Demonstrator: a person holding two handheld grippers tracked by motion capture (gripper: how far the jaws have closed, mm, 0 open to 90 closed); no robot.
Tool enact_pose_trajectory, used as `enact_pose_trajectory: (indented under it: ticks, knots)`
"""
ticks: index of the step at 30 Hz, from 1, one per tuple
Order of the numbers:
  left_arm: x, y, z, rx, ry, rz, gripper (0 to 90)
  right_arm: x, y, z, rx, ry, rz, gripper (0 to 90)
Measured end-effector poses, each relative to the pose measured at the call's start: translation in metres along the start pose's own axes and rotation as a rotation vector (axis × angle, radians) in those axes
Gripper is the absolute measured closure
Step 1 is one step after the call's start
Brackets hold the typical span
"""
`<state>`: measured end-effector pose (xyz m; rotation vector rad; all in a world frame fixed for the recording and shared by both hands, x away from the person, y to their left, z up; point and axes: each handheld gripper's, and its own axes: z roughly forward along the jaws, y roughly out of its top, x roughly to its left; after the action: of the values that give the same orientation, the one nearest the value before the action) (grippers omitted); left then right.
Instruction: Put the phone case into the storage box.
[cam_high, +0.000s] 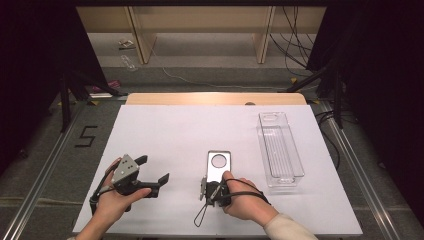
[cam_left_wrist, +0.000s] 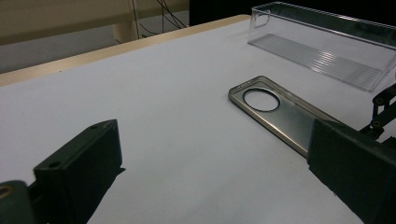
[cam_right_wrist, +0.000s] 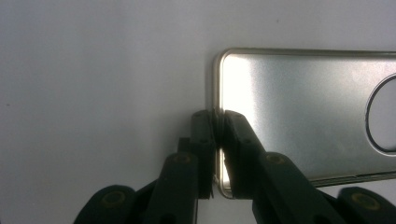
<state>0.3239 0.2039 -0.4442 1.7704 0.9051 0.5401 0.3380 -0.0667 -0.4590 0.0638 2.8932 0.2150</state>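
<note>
Right gripper (cam_right_wrist: 217, 140) jaws pinched on near short edge of phone case (cam_high: 219, 166), near surface's front edge; left gripper (cam_high: 152, 180) jaws wide apart, empty.

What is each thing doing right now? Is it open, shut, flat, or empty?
phone case: lying flat on the table, its near short edge pinched.
right gripper: shut on the phone case's rim.
left gripper: jaws wide open, holding nothing, beside the case.
clear tray: upright, empty, apart from the case.
</note>
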Motion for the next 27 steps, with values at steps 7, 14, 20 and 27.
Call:
enact_pose_trajectory:
  ticks: [7,14,20,27]
  knots:
    - [-0.0001,0.0002,-0.0002,0.002,0.000,0.004,2.9,-0.0003,-0.0003,0.0003,0.000,0.000,0.007,85.5]
    - [0.0001,0.0002,-0.0002,0.001,0.000,0.004,3.1,0.0001,-0.0008,0.0001,0.000,0.001,0.018,87.1]
    - [0.0001,0.0002,-0.0003,0.001,0.001,0.004,3.2,0.0006,-0.0011,0.0006,-0.008,-0.007,0.008,87.6]
    - [0.0002,0.0001,-0.0002,-0.001,0.001,0.003,3.2,0.0004,-0.0020,-0.0002,0.000,-0.006,-0.001,87.9]
